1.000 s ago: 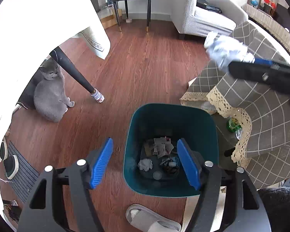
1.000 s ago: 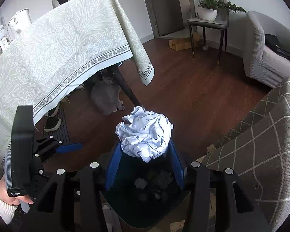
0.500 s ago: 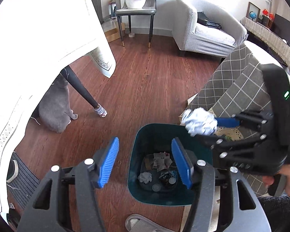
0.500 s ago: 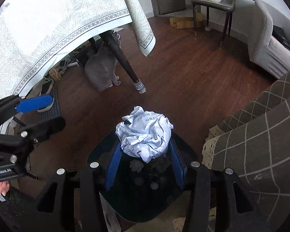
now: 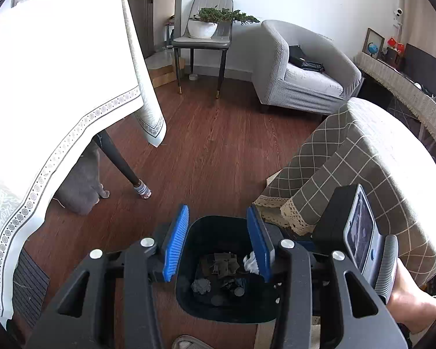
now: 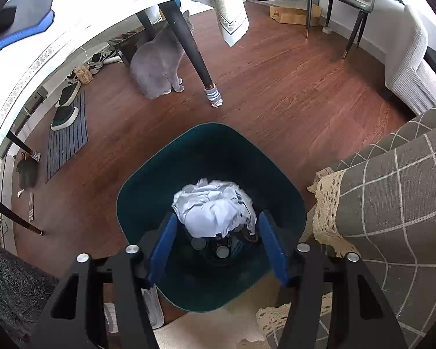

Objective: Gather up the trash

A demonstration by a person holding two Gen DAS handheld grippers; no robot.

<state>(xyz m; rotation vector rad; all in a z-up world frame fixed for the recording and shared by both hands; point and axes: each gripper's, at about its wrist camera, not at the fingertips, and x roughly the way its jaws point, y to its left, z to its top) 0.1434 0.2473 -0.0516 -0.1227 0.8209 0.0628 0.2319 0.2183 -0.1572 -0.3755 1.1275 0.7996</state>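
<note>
both grippers have shifted: the right gripper [image 6: 218, 241] now sits low over the bin [image 6: 148, 180], jaws just opening, released from the paper ball [image 6: 215, 212] lying inside it; the left gripper [image 5: 218, 241], higher than before, has been closing on nothing.

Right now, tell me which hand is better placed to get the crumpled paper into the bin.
Right. Its tongs hang over the teal bin, just opened, pads apart from the crumpled paper between them. The left tongs hold nothing.
</note>
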